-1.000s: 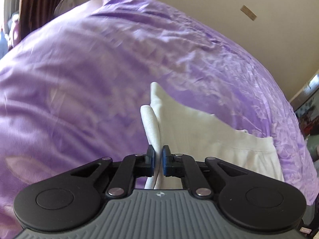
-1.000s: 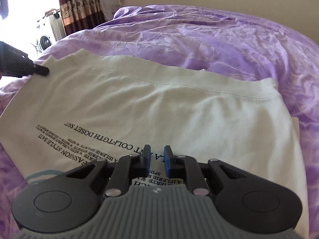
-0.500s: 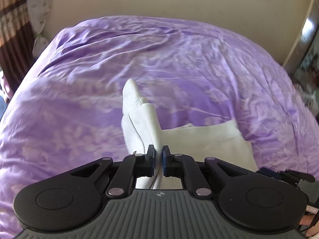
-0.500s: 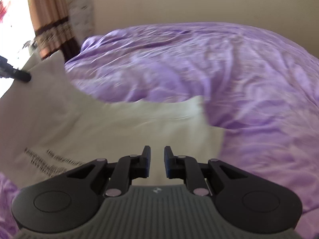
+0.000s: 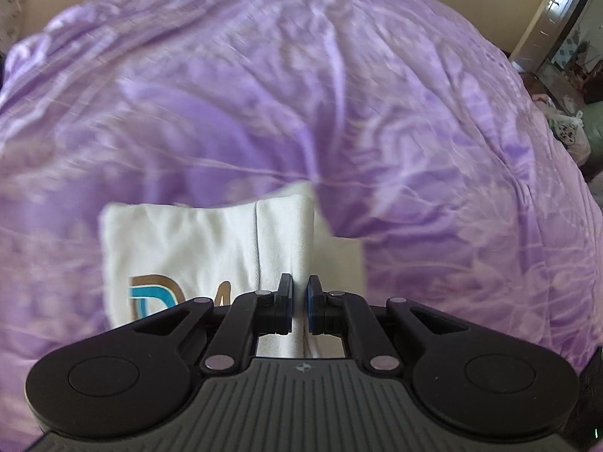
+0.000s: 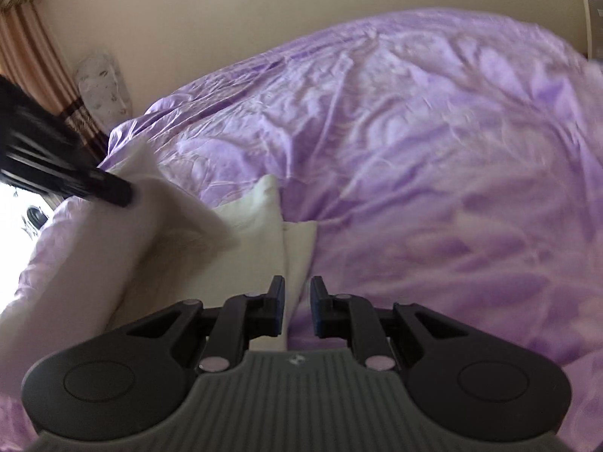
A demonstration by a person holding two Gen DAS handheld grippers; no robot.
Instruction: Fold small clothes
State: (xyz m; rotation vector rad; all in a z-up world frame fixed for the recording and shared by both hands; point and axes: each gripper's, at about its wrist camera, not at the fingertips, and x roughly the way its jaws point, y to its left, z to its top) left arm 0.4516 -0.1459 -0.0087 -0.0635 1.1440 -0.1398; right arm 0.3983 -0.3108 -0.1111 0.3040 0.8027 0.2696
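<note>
A white T-shirt (image 5: 196,248) with a teal and gold letter print lies partly folded on the purple bedspread (image 5: 377,113). My left gripper (image 5: 299,301) is shut on a raised fold of the shirt, which fills the slit between its blue pads. In the right wrist view the shirt (image 6: 245,233) is bunched at the left. My right gripper (image 6: 297,305) holds a narrow strip of its edge between nearly closed fingers. The left gripper (image 6: 120,190) shows there as a blurred black tip pinching cloth at the far left.
The wrinkled purple bedspread (image 6: 433,169) covers the whole bed. A beige wall (image 6: 301,7) runs behind it, with a striped curtain (image 6: 34,56) at the left. A metal-framed cabinet (image 5: 561,26) and plastic bags (image 5: 569,128) stand beyond the bed's right side.
Both grippers have swept sideways with the shirt, carrying one side over the rest. The flat, spread shirt is now bunched and doubled, and the printed text is out of the right view.
</note>
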